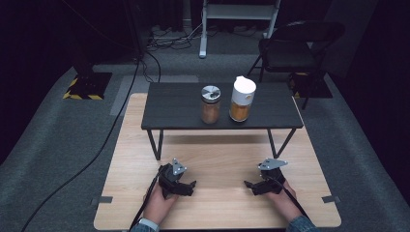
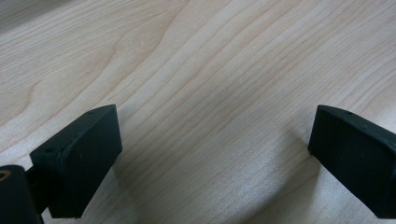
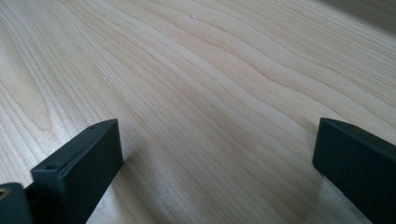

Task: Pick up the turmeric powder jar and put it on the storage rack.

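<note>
I'm seeing my forearms [image 1: 147, 223] running off the high view's bottom edge, and I'm failing to read either jar's [image 1: 211, 104] contents.

Left hand-held gripper [image 1: 189, 187] and right hand-held gripper [image 1: 250, 186] lie low, jaws spread wide, tips pointing inward.

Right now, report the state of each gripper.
Left gripper: open, holding nothing, low over the table.
Right gripper: open, holding nothing, low over the table.
</note>
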The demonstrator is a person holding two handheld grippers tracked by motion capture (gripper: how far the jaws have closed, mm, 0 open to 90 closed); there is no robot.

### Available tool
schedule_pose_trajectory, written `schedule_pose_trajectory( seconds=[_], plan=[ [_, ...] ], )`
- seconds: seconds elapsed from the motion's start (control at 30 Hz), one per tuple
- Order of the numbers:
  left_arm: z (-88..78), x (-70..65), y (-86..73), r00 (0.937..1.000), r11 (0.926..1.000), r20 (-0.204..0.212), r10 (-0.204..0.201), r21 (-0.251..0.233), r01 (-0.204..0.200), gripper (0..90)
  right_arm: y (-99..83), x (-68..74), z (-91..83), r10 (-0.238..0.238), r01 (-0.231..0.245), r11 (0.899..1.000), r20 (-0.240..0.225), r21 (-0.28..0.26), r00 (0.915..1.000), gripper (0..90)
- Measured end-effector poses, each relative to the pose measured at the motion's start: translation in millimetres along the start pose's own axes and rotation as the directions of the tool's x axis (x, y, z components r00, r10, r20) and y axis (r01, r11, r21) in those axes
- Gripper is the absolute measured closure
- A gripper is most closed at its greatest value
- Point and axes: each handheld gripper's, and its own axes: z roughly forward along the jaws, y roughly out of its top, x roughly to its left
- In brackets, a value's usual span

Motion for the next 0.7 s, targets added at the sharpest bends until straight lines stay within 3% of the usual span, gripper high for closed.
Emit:
schedule_pose_trajectory(
  seconds=[0.7],
  plan=[
    [-0.2, -0.2, 0.3, 1.0, 1.0, 0.0, -0.003, 0.003, 0.003, 2.4, 0.1, -0.3, 0.0, -0.001, 0.001, 1.0, -0.002, 0.0, 1.0, 1.1]
  ],
)
